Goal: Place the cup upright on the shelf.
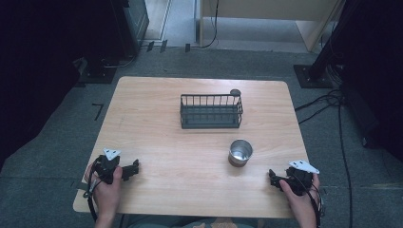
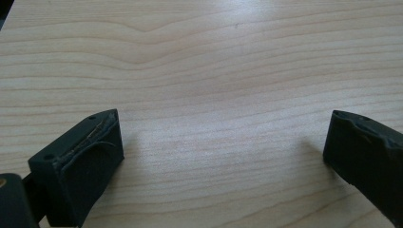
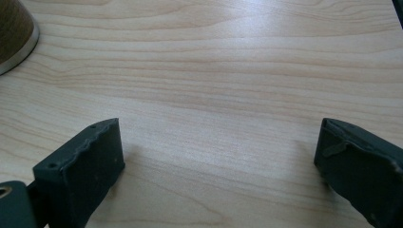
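Both claws, the left gripper [image 1: 134, 167] and the right gripper [image 1: 273, 177], are resting wide apart, gripping nothing. The shiny cup [image 1: 240, 152] is standing near the right one, so a quick bump might be tipping it over.

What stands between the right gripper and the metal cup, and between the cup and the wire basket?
Nothing visible: bare table lies between the open right gripper and the cup, and between the cup and the basket.

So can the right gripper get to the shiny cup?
Probably yes. The right gripper is open, and just bare table lies between it and the cup; nothing blocks the way.
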`<state>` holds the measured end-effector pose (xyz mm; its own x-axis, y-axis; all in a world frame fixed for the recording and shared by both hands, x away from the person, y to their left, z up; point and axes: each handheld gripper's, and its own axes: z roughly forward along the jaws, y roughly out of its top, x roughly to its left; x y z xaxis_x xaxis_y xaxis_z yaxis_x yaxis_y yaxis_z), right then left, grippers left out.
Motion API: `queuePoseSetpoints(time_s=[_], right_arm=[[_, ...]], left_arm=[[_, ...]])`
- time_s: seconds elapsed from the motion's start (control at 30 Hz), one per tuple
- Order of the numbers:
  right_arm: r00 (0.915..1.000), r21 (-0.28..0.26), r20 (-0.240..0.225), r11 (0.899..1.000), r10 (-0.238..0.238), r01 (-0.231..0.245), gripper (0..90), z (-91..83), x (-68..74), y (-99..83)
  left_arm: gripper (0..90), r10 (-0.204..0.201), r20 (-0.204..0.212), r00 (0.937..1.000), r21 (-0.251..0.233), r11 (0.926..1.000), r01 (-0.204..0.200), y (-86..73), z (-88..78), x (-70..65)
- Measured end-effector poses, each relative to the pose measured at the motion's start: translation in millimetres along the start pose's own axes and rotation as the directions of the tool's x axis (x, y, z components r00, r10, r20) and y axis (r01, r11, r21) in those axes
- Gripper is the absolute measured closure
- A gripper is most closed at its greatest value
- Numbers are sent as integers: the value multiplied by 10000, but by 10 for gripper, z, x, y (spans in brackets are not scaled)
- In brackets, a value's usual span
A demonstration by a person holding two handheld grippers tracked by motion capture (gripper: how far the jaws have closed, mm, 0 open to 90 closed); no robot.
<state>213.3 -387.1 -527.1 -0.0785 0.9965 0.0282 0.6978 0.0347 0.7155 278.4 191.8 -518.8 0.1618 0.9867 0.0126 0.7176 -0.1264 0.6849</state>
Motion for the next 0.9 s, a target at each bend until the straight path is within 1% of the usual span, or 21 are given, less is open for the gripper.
queuePoseSetpoints(time_s=[0.4,0.63,0.73,0.87,0.9], right_arm=[[10000,18,-41,10000,-29,29,16,3,-3,5],[9999,61,121,9999,96,-97,0,16,19,14],[10000,65,71,10000,30,-31,0,7,36,18],[10000,-119,-91,9999,24,-25,0,-29,74,43],[9998,-238,-180,9997,75,-80,0,-56,95,68]], left_arm=[[0,-22,-37,10000,19,10000,22,6,4,-3],[0,-24,-39,10000,20,10000,24,6,4,-3],[0,-24,-38,10000,19,10000,24,6,4,-3],[0,-23,-41,10000,19,10000,23,6,4,-3],[0,-23,-37,10000,18,10000,23,6,4,-3]])
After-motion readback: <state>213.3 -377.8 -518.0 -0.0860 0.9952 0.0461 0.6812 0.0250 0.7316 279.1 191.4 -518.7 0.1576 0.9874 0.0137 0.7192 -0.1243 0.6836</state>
